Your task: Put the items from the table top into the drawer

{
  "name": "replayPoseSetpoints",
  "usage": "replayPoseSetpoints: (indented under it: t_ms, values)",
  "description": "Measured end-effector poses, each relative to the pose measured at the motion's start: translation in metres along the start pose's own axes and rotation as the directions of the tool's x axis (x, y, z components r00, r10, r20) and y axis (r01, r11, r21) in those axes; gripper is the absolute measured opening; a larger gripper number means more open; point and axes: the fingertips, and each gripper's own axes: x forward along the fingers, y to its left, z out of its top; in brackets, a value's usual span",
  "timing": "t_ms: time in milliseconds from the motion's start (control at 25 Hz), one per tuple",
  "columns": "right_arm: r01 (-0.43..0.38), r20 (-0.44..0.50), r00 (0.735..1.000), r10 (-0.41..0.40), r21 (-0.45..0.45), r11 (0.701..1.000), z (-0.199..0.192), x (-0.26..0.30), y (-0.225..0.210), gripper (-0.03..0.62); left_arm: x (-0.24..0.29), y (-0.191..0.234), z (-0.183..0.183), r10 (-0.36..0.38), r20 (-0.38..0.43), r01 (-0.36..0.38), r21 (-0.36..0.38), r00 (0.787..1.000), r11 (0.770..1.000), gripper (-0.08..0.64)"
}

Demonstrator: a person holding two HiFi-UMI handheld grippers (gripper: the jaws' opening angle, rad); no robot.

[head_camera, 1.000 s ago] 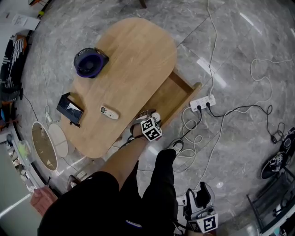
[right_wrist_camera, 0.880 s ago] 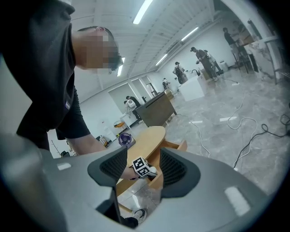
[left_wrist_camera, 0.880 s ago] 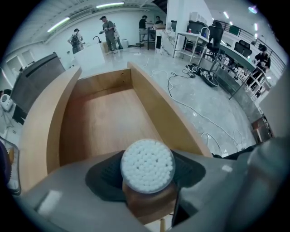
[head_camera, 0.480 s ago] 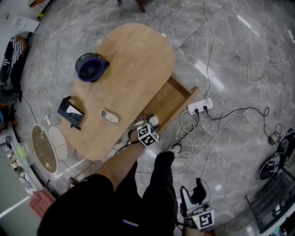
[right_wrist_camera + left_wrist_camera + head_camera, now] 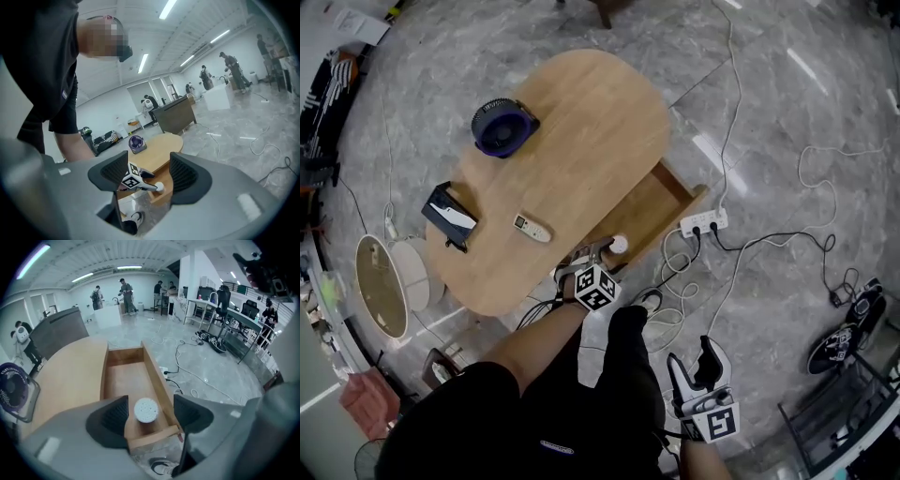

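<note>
On the oval wooden table (image 5: 581, 122) lie a purple fan (image 5: 504, 127), a black box (image 5: 448, 216) and a white remote (image 5: 531, 228). Its drawer (image 5: 661, 192) stands pulled out to the right. A white round perforated thing (image 5: 619, 245) rests at the drawer's near end. My left gripper (image 5: 595, 255) hangs above it, open, and the thing (image 5: 146, 409) shows between the jaws with a gap on each side. My right gripper (image 5: 703, 375) is low over the floor; its jaws have just been opening and nothing is between them (image 5: 148, 159).
A white power strip (image 5: 705, 223) and looping cables (image 5: 750, 253) lie on the marble floor to the right of the drawer. A round mirror (image 5: 380, 286) lies left of the table. My shoe (image 5: 652, 302) is below the drawer front. People stand far off.
My left gripper has lifted up and back from the drawer, leaving the white round thing inside. The right gripper has shifted slightly and its jaws stand wider.
</note>
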Motion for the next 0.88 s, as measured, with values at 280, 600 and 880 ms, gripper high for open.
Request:
replayPoseSetpoints:
  t_ms: [280,600,880]
  values:
    - [-0.033,-0.077,0.997,0.025,-0.101,0.994,-0.02,0.081,0.028,0.297,-0.081,0.019,0.008,0.002,0.264,0.016,-0.065,0.964,0.998,0.302]
    - [-0.196,-0.161,0.974,0.159,-0.249,0.948,-0.034,0.196,0.11,0.302,-0.22,0.092,-0.057,0.182,0.405,-0.09,-0.235,0.896,0.968,0.302]
    - [-0.344,-0.339,0.913,0.227,-0.342,0.875,-0.081,0.263,0.174,0.304,-0.282,0.134,-0.148,0.343,0.34,-0.2,-0.391,0.876,0.899,0.302]
